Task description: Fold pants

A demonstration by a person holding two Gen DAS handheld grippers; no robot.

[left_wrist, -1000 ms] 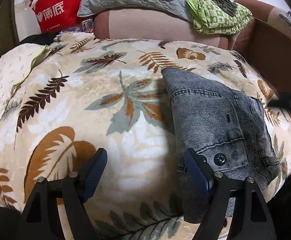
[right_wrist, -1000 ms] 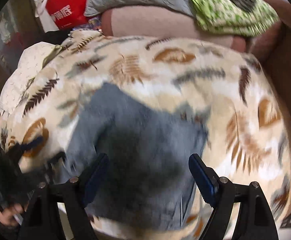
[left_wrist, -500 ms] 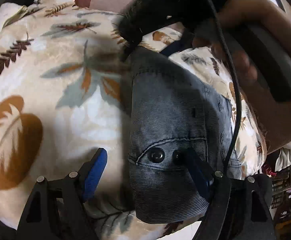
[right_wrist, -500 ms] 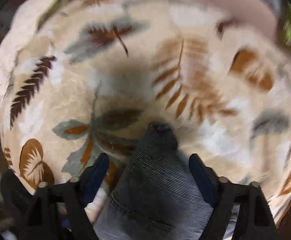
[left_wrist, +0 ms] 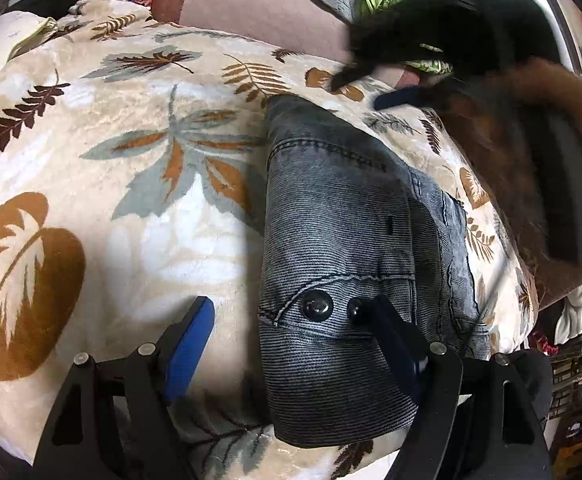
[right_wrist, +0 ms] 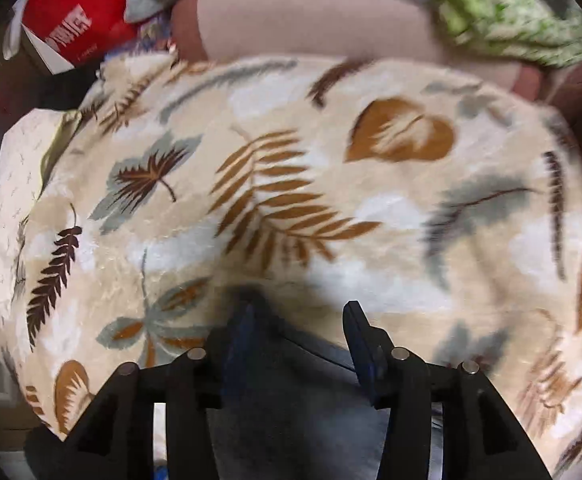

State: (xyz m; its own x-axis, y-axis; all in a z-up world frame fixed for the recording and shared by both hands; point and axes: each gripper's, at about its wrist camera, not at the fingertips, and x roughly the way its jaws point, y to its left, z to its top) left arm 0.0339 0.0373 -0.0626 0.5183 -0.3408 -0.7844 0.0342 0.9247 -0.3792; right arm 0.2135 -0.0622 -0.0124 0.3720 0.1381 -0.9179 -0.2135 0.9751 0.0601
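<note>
One pair of folded jeans [left_wrist: 343, 248] with two buttons [left_wrist: 317, 305], one leaf-print blanket [left_wrist: 139, 208], one red bag [right_wrist: 71, 20] at eleven o'clock.

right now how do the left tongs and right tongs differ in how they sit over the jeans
The left tongs stand wide open, straddling the near side edge of the folded jeans; the right tongs are narrower, their jaws having just been opening, at the jeans' far end. The left tongs have one finger over the blanket, one on denim; the right tongs are blurred. Neither visibly grips the cloth.
</note>
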